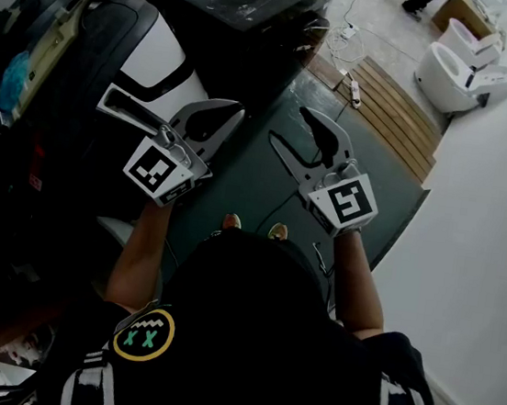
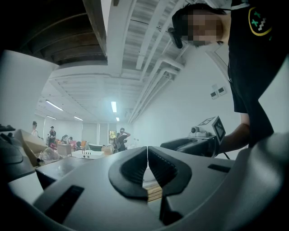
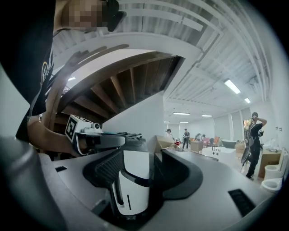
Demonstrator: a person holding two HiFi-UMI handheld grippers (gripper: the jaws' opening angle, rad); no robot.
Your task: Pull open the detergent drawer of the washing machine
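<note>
A black boxy machine with a glossy top (image 1: 247, 2) stands on the floor ahead of me; I cannot make out a detergent drawer on it. My left gripper (image 1: 228, 115) hangs in the air, and in the left gripper view its jaws meet at the tips (image 2: 147, 159) with nothing between them. My right gripper (image 1: 289, 124) is held beside it at the same height, over the dark floor mat (image 1: 238, 176). Its jaws stand apart (image 3: 144, 167). A white and black appliance (image 3: 133, 185) shows through the gap, and neither pad touches it.
A black and white appliance (image 1: 157, 55) stands at the left among dark clutter. Wooden planks (image 1: 395, 114) and a power strip (image 1: 353, 92) lie on the floor at the right, with white toilets (image 1: 461, 71) beyond. People stand far back in the hall (image 3: 253, 135).
</note>
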